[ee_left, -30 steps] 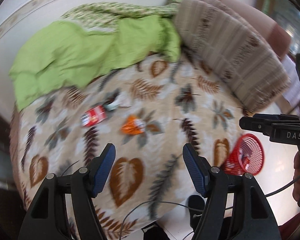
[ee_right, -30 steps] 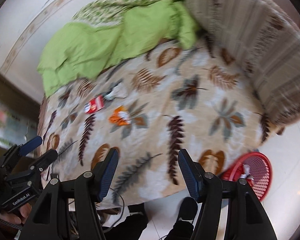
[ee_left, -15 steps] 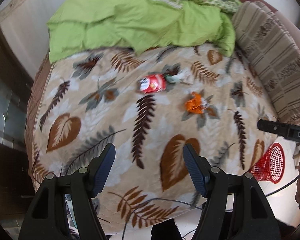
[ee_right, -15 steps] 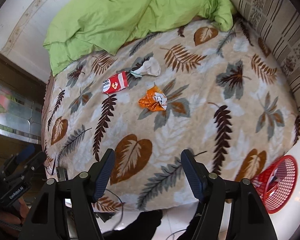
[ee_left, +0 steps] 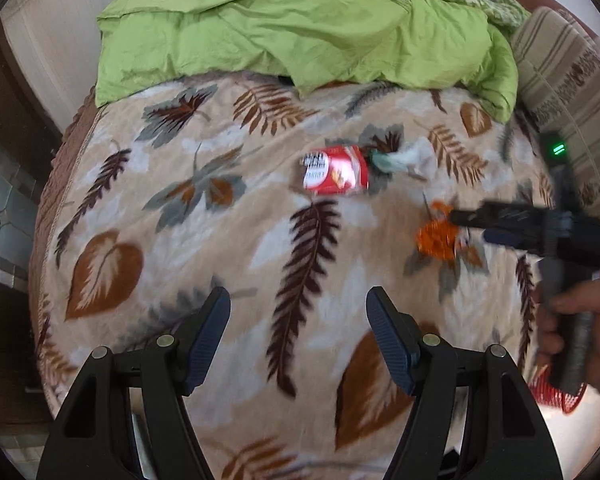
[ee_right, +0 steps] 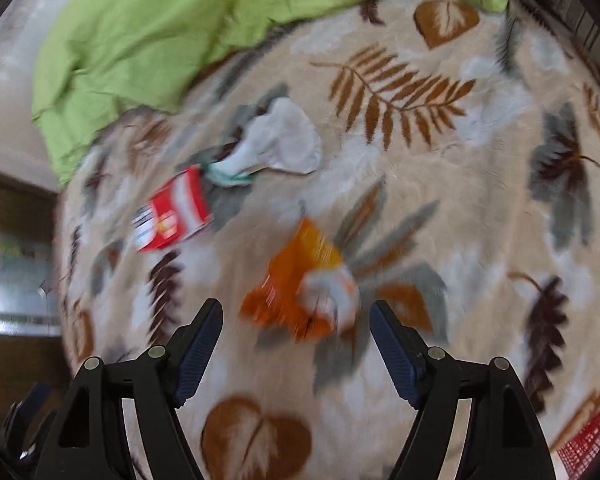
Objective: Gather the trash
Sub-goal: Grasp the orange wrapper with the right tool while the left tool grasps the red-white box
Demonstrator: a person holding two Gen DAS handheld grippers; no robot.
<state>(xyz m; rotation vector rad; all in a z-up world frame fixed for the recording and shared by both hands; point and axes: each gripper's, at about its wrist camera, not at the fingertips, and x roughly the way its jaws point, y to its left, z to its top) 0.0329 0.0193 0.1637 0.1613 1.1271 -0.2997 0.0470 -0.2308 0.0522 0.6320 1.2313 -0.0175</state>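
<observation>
Leaf-patterned bedding is lying under both tongs. Right tongs (ee_right: 296, 344) are hanging released, jaws just widened, with nothing between them; an orange wrapper (ee_right: 296, 292) is lying just beyond their tips. Left tongs (ee_left: 298, 336) are hanging released over bare blanket (ee_left: 220, 248). Farther off, a red packet (ee_left: 334, 174) is touching a white crumpled bag (ee_left: 410, 156). A green quilt (ee_left: 280, 28) is lying at the far edge, and a red basket (ee_left: 556, 394) is showing near right.

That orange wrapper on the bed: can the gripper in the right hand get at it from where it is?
Probably yes. The orange wrapper lies uncovered on the leaf-print blanket, just ahead of the right gripper, whose jaws stand open and empty. Nothing lies between them.
</observation>
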